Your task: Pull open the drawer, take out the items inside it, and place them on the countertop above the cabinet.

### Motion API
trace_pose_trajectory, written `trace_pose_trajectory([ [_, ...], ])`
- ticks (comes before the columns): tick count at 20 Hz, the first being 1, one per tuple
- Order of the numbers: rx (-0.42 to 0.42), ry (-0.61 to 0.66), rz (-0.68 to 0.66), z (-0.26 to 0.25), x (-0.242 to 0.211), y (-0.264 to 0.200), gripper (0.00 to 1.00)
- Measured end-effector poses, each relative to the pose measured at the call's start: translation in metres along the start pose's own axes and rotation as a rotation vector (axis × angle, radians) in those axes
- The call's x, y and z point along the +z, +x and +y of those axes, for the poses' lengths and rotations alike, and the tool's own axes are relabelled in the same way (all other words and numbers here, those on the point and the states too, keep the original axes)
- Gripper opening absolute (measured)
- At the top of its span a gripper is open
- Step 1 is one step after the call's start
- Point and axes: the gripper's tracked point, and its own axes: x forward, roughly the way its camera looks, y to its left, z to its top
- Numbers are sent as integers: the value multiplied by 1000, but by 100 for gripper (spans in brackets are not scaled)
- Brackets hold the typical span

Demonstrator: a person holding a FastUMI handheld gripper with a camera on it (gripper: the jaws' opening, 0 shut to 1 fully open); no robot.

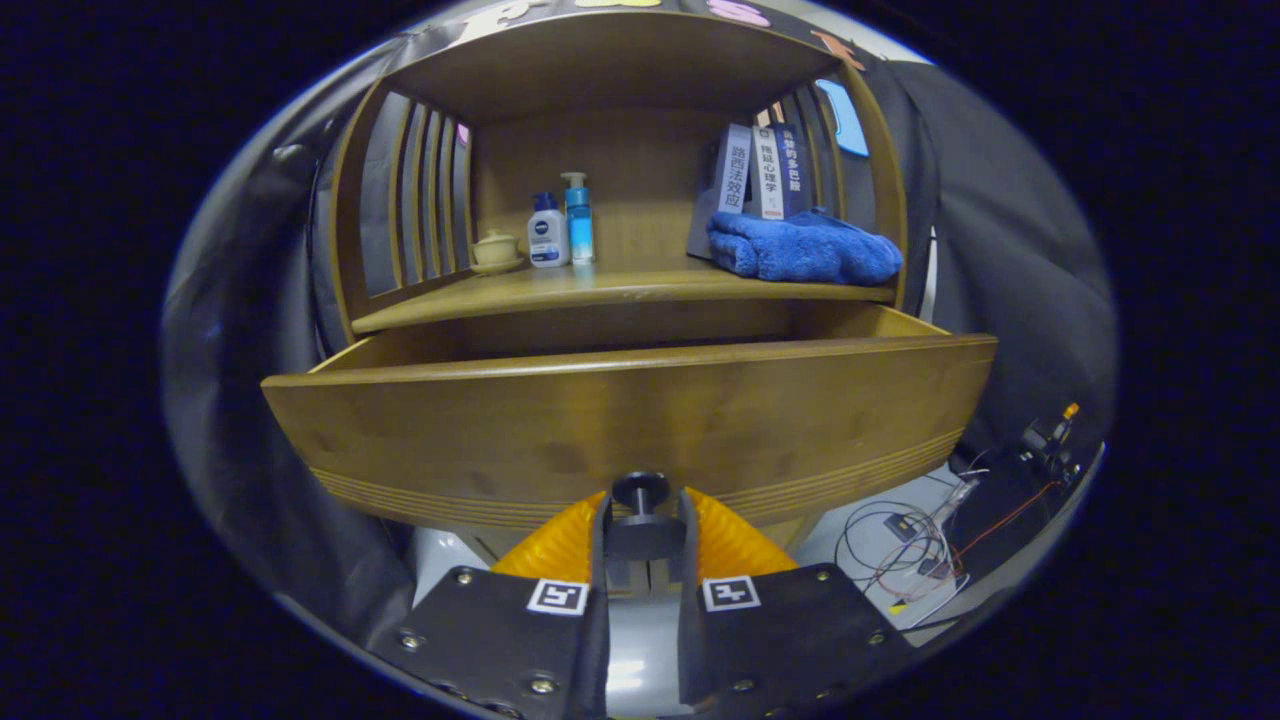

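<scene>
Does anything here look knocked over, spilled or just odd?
Nothing spilled or broken. The drawer is pulled out, fingers closed around its knob. On the countertop, the books lean rather than stand straight, behind a crumpled blue towel. The bottles stand upright.

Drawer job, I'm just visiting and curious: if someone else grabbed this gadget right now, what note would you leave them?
Gripper: fingers closed on the drawer knob, one on each side.
Drawer: pulled well out under the countertop; its inside is hidden behind the drawer front, so the contents cannot be told.
On the countertop: blue towel, books, two bottles, small lidded cup.
Done: drawer opened.
Left: release the knob, lift the items out, set them on the countertop.
</scene>
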Motion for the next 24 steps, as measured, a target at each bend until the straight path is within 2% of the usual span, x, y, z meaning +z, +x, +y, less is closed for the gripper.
trace_pose_trajectory([
  [7,-36,-37,82,-6,-27,-40,27],
  [13,-27,9,82,-4,-29,-43,28],
  [15,-35,10,90,-4,-29,-43,37],
  [17,-40,-2,98,-3,-31,-46,43],
  [19,-38,-16,87,0,-30,-56,43],
  [21,-38,-22,58,2,-21,-68,52],
  [24,-18,-33,-9,12,2,-82,52],
])
